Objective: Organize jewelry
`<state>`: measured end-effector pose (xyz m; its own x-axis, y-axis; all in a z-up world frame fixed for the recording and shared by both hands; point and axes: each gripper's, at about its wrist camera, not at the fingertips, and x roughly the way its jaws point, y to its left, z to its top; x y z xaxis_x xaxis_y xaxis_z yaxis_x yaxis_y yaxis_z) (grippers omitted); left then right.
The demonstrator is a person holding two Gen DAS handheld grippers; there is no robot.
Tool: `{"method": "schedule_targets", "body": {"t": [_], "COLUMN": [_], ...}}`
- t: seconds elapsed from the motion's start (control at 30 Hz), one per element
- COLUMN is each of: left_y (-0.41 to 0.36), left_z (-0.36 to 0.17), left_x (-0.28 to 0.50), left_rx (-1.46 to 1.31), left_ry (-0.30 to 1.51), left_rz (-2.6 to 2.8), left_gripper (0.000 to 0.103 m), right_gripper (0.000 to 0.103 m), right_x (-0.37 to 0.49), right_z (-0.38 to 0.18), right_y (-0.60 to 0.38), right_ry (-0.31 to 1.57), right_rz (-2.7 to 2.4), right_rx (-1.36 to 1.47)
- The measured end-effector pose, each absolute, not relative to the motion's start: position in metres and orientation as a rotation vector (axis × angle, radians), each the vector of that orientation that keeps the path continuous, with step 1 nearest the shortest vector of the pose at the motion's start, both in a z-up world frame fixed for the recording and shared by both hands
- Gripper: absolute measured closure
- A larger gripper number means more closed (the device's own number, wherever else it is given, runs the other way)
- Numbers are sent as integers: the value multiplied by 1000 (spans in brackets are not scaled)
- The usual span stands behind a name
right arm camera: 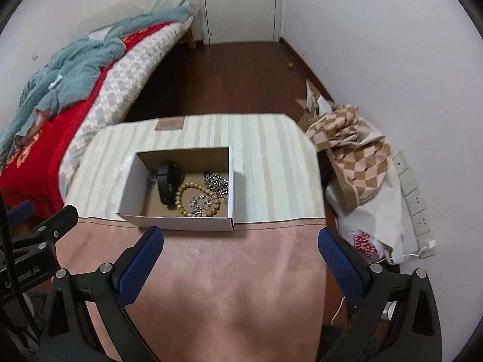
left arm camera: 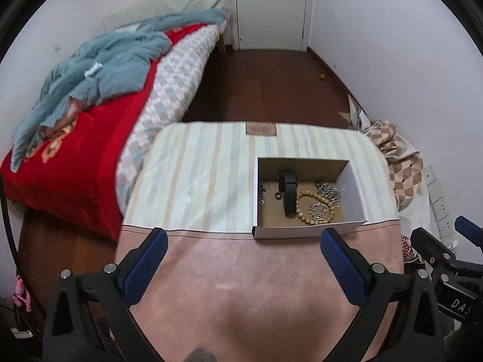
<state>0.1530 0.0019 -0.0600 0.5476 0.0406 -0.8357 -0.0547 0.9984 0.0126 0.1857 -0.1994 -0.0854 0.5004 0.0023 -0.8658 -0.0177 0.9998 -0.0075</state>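
1. My left gripper (left arm camera: 244, 242), black-framed with blue pads, stands spread wide over the pink cloth (left arm camera: 241, 286) of the table, nothing between its jaws.
2. My right gripper (right arm camera: 240, 241) is likewise spread wide and empty; in the left view only its edge shows, cut off at the right border.
3. The open white cardboard box with brown lining (left arm camera: 308, 230) sits on the striped mat (left arm camera: 196, 175), just beyond the pink cloth's edge.
4. Inside lie the black strap band (right arm camera: 167, 182), the ring of tan wooden beads (right arm camera: 196, 196), and the silver chain (right arm camera: 215, 182) near the right wall.
5. A small silver piece inside the bead ring (right arm camera: 200, 203) is too fine to identify.
6. Small rings and metal bits (left arm camera: 265, 193) at the box's left are half hidden by its wall in the right view.
7. My hands lie outside both views.
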Motion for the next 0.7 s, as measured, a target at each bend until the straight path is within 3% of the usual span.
{"method": "schedule_targets", "body": {"t": [0.33,0.7], "left_y": [4,9], "left_z": [23,80], "left_x": [85,37], "left_rx": [-31,-51], "left_ry": [872,788], "left_rz": [45,29], "left_gripper": [0,0], "right_gripper": [0,0], "right_x": [107,43], "right_z": [11,101], "right_y": [-202,-196], "right_ry": [920,777], "right_rz": [30,40], "right_rx": [-6,-26]}}
